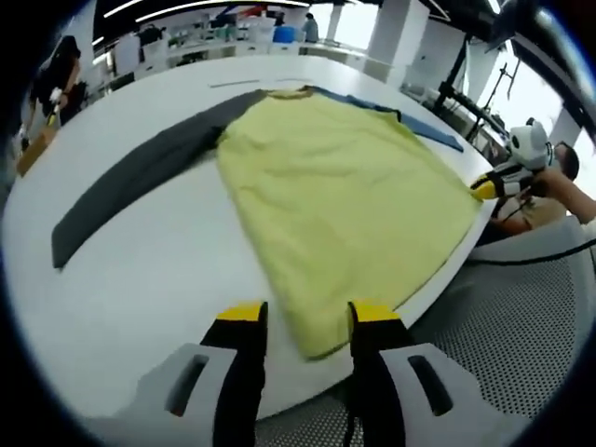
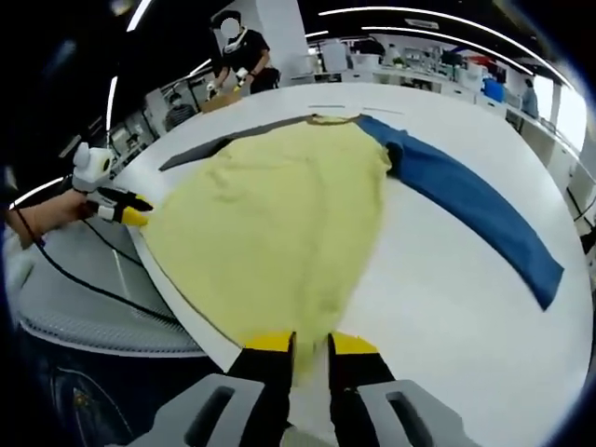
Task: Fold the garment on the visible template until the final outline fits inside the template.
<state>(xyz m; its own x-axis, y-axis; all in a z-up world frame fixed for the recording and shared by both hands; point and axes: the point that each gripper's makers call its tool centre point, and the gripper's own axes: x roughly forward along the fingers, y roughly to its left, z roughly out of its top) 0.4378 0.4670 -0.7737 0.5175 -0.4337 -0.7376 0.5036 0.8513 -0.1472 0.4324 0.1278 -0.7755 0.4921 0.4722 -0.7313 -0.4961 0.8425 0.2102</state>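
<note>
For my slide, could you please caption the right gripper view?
Right gripper pinching yellow garment's hem on white table.

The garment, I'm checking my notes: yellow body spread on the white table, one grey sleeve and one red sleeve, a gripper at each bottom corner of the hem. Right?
One detail is wrong: the second sleeve is blue, not red, as the right gripper view shows. The rest holds: yellow body on the white table, one grey sleeve, and the left gripper and right gripper at the bottom hem corners.

left gripper (image 1: 306, 328): grey body, black jaws, yellow tips
right gripper (image 2: 310, 356): grey body, black jaws, yellow tips, black cable
</note>
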